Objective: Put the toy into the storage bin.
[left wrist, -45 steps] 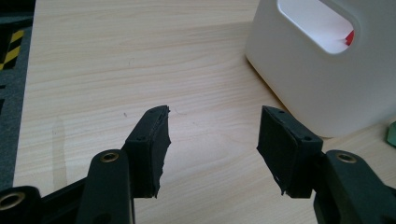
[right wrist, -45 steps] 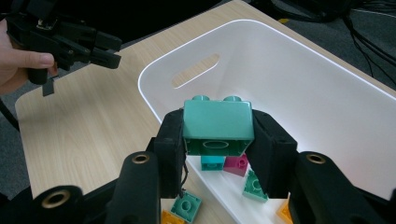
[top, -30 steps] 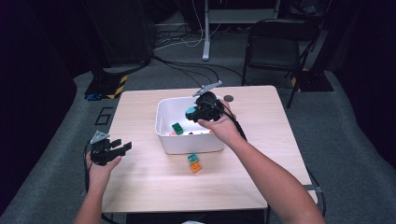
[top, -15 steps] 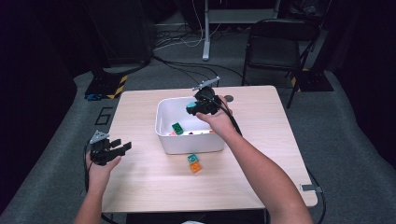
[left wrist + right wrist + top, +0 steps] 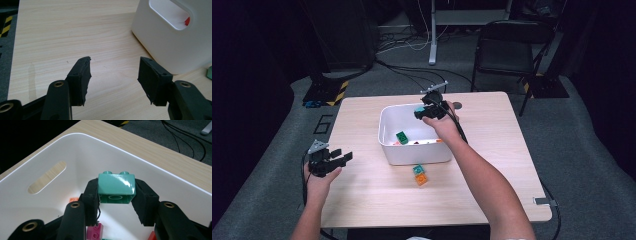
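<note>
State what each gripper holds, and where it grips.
Right gripper: teal brick, fingers on its two opposite sides, above the white bin. Left gripper: nothing.

Glossy plastic teal brick (image 5: pixel 116 187); smooth white plastic bin (image 5: pixel 155 182); matt pale wood-grain table (image 5: pixel 62 37).

A dim room with grey carpet (image 5: pixel 592 140). Beyond the wooden table's (image 5: pixel 362 200) far edge stand a black folding chair (image 5: pixel 507 50), loose cables (image 5: pixel 397 42) and a grey stand leg (image 5: pixel 432 35).

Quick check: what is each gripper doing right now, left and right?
Left gripper: open, nothing between its fingers, over bare table.
Right gripper: shut on a teal toy brick, held above the white bin.
</note>
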A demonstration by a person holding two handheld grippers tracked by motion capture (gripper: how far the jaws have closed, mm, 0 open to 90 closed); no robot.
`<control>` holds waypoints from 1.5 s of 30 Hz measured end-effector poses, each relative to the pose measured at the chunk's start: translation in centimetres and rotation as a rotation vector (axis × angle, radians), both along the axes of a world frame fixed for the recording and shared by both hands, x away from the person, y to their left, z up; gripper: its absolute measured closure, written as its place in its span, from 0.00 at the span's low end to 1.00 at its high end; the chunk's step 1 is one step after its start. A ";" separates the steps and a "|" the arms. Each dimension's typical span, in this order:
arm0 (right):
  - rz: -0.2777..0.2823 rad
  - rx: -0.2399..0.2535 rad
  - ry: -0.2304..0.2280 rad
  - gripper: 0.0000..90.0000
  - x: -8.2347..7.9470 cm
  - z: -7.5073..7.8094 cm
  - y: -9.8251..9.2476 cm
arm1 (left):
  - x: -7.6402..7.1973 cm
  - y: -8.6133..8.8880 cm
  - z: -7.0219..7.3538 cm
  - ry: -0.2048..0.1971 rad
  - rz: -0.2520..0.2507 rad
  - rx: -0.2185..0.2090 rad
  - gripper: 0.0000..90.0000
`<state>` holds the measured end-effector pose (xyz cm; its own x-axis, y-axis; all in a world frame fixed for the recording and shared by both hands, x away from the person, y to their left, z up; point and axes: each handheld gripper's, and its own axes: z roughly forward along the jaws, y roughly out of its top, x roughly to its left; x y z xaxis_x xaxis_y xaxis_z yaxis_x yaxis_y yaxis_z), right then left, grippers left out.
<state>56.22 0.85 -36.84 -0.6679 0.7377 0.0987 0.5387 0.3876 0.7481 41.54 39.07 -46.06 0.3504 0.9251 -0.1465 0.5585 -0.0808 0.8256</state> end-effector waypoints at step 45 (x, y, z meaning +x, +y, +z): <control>0.099 -0.030 -0.069 0.57 -5.3 1.9 -0.7 | 0.0 0.0 0.0 0.001 0.003 0.001 0.48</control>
<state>50.91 0.11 -34.93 -0.7417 0.6701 0.0285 0.4444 0.4592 0.7692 41.52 39.07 -46.03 0.3478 0.9261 -0.1461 0.5598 -0.0802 0.8247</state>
